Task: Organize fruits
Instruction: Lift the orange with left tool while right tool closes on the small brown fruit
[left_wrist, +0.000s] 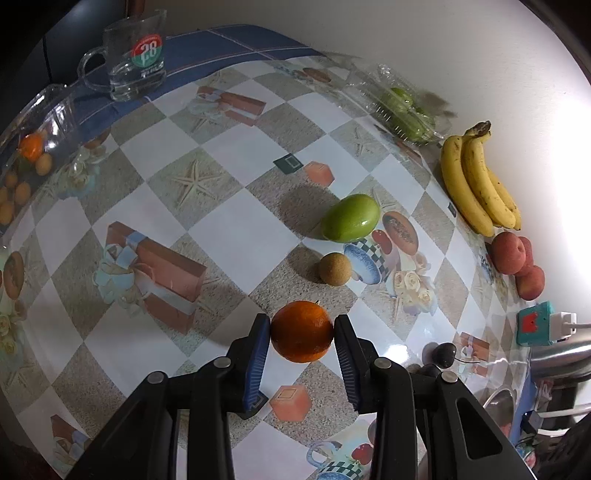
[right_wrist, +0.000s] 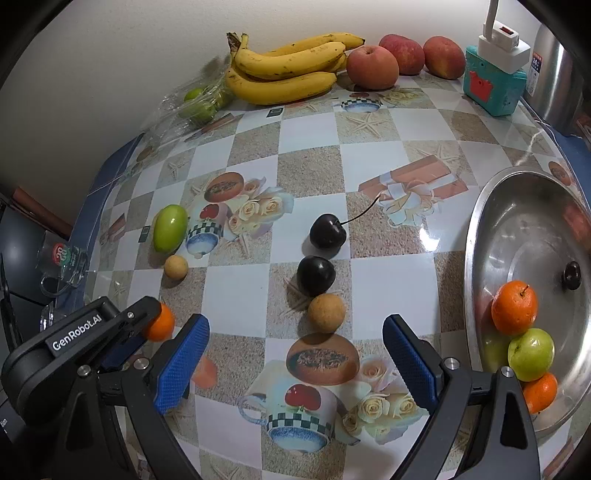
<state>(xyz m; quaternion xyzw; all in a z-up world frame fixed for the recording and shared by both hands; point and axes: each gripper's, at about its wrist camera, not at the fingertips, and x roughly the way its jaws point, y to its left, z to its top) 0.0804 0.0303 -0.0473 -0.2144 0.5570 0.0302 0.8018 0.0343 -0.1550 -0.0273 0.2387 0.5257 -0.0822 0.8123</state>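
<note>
The left gripper (left_wrist: 302, 330) is clamped on an orange (left_wrist: 302, 331); both blue pads touch its sides, approx. at table level. From it, a small tan fruit (left_wrist: 335, 268) lies at 12 o'clock, and a green fruit (left_wrist: 350, 218) further on the same line. The right gripper (right_wrist: 295, 363) has its jaws wide apart, nothing between them. A round tan fruit (right_wrist: 326, 312) lies just ahead at 12 o'clock, w/ two dark cherries (right_wrist: 316, 276) behind it. The metal bowl (right_wrist: 524, 218) is at 3 o'clock.
</note>
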